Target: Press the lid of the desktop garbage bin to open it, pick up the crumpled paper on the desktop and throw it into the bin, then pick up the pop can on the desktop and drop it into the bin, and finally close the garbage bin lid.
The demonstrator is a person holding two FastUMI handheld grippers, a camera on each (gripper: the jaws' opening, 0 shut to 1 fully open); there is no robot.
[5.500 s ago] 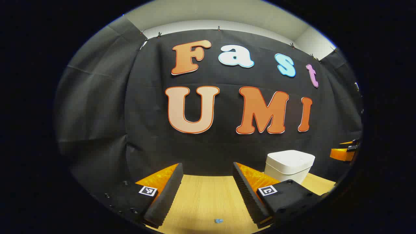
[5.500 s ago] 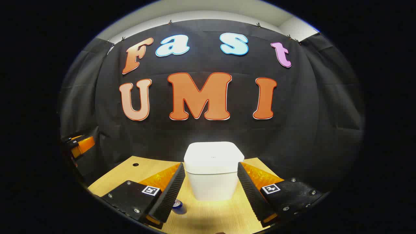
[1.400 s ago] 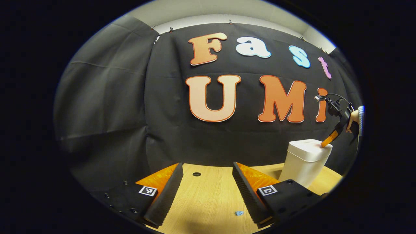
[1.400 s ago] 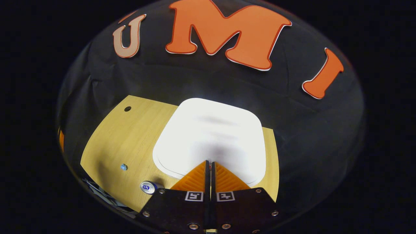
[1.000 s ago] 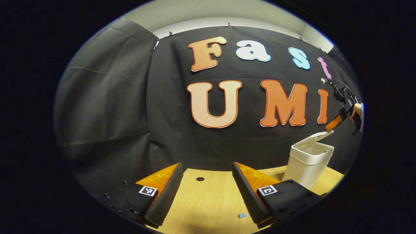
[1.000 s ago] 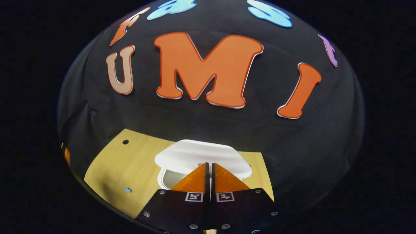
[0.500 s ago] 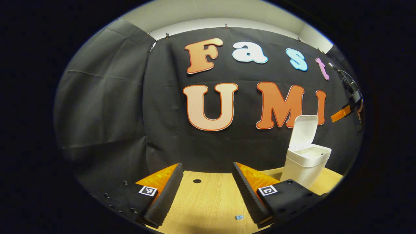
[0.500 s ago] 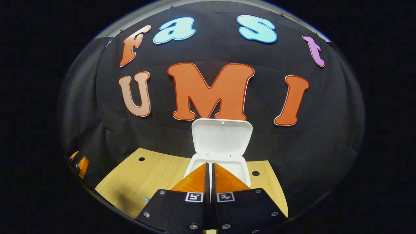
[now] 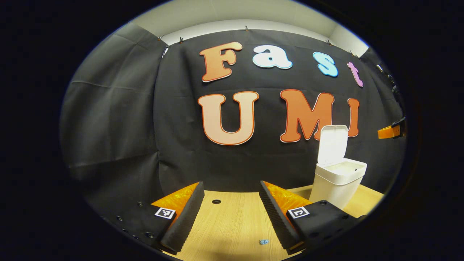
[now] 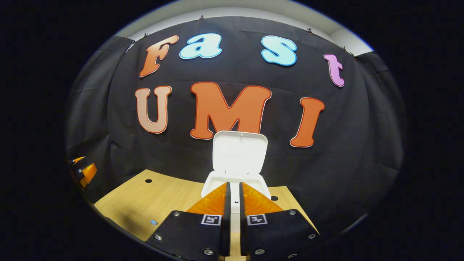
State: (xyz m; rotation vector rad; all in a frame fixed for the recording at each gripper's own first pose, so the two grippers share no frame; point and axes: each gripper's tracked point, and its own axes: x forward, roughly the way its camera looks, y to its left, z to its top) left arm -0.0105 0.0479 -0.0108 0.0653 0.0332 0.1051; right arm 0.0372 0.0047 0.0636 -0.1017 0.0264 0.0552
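Observation:
The white garbage bin (image 9: 339, 183) stands on the wooden desk at the right, its lid (image 9: 332, 144) swung upright. In the right gripper view the lid (image 10: 239, 152) rises just beyond my right gripper (image 10: 234, 185), which is all but shut, a narrow slit between its fingers and nothing held; the bin's rim (image 10: 212, 183) lies behind the tips. A tiny blue crumpled paper (image 9: 263, 241) lies on the desk near the right finger of my open, empty left gripper (image 9: 231, 185). The paper (image 10: 153, 222) also lies far left of the bin.
The wooden desk (image 9: 232, 221) has small round holes (image 9: 216, 201) (image 10: 148, 180) (image 10: 274, 198). The right gripper (image 9: 389, 132) hangs at the far right above bin height. The left gripper (image 10: 81, 168) sits at the far left edge. Black cloth walls close the back.
The right gripper, shut, pressed the lid, which sprang from flat to upright. That gripper then drew back and levelled, its fingers parting a hair. The left gripper barely moved.

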